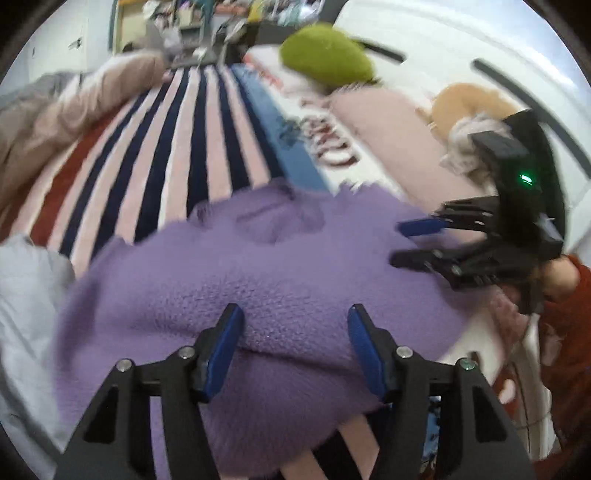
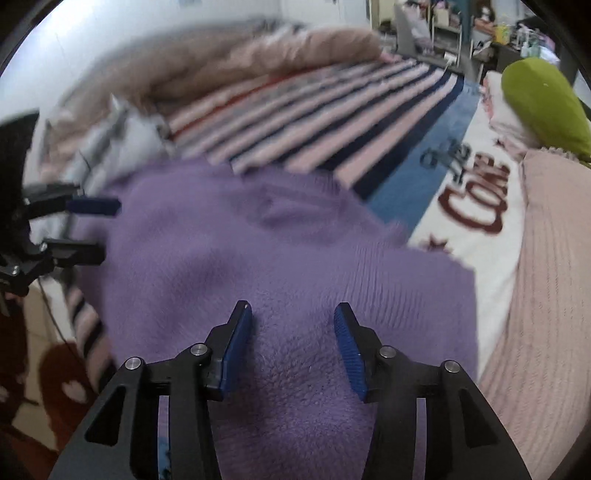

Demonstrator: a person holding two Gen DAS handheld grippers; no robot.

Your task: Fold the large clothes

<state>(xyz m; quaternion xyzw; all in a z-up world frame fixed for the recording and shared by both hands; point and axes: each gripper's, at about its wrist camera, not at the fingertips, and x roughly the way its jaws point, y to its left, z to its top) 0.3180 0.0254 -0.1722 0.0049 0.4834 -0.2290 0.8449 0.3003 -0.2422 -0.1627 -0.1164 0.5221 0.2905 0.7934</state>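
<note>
A fuzzy purple sweater (image 1: 258, 273) lies bunched on the striped blanket (image 1: 177, 147) of a bed; it also fills the middle of the right wrist view (image 2: 258, 258). My left gripper (image 1: 295, 321) is open just above the sweater's near part, with nothing between its blue pads. My right gripper (image 2: 293, 317) is open too, over the sweater's ribbed near edge. The right gripper shows in the left wrist view (image 1: 402, 242) at the sweater's right side, open. The left gripper shows in the right wrist view (image 2: 101, 229) at the sweater's left side, open.
A green cushion (image 1: 328, 55) and a pink ribbed cover (image 2: 546, 295) lie on the bed's right side. A beige quilt (image 2: 258, 59) is heaped at the far left, pale grey cloth (image 1: 26, 314) next to the sweater. A cluttered shelf (image 1: 192, 22) stands beyond the bed.
</note>
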